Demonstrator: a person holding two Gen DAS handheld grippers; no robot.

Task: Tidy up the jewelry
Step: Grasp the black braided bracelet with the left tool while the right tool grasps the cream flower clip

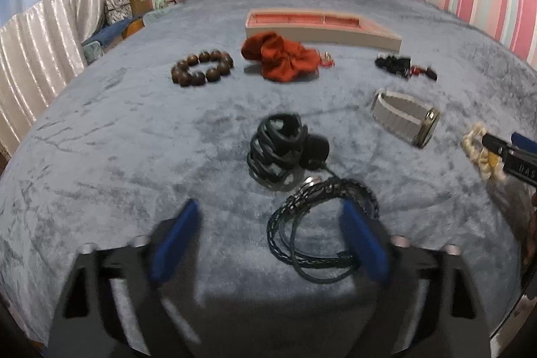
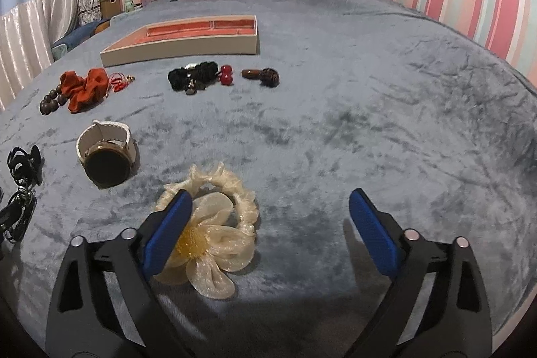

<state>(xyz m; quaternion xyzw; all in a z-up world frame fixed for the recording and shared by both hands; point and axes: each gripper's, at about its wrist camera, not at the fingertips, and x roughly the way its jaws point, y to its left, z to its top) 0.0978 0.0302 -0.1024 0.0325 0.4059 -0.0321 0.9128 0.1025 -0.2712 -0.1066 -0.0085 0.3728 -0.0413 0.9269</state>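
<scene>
A black braided cord bracelet [image 1: 319, 223] lies on the grey-blue blanket, partly between the blue pads of my left gripper [image 1: 272, 217]. The jaws stand open, and the right pad hangs over the cord without pressing it. My right gripper [image 2: 270, 200] is open above a cream flower scrunchie [image 2: 208, 223], with its left pad over the flower's edge. A long beige jewelry tray [image 1: 319, 34] [image 2: 181, 51] with red-lined compartments sits farther back. A white-strap watch [image 2: 105, 156] [image 1: 406, 119] and a bundle of black hair ties [image 1: 278, 150] lie nearby.
A wooden bead bracelet [image 1: 201, 67], a red scrunchie [image 1: 282, 56], a black scrunchie [image 2: 191, 78], red beads [image 2: 226, 74] and a brown clip [image 2: 265, 76] lie in front of the tray. The blanket [image 2: 386, 123] stretches bare to the right. A pink headboard and striped wall stand behind.
</scene>
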